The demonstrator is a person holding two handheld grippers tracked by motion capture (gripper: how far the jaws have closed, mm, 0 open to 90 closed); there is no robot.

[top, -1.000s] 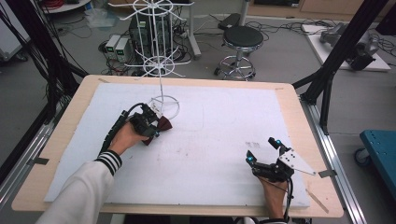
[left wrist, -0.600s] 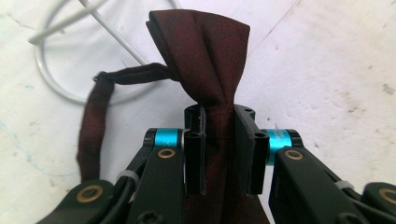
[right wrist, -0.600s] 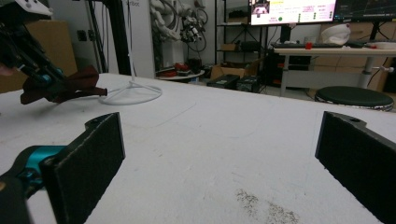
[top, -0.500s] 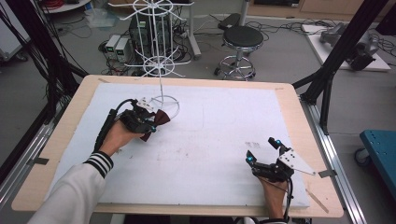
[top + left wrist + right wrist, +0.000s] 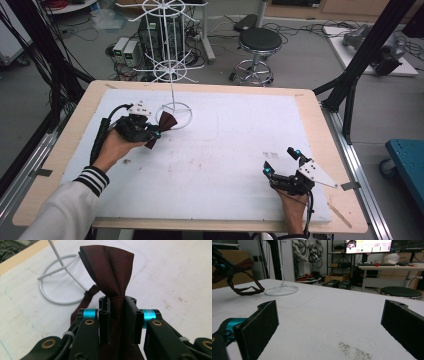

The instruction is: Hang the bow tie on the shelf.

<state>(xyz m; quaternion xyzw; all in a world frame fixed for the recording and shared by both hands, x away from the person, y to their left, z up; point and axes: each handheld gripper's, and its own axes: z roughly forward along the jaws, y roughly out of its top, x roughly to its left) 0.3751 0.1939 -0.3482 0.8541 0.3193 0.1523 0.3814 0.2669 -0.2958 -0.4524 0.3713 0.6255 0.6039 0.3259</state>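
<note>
A dark maroon bow tie is pinched at its middle knot between the jaws of my left gripper, which is shut on it. In the high view the left gripper holds the bow tie just above the table, beside the round wire base of a white wire rack. The tie's strap hangs down in a loop. My right gripper rests near the table's front right, open, with nothing between its pads.
The white foam mat covers a wooden table. The tall wire rack rises from its ring base at the back left. A black stool, cables and boxes stand on the floor beyond the table.
My left gripper has carried the bow tie up and away from me, closer to the rack's ring base. The right gripper has stayed put.
</note>
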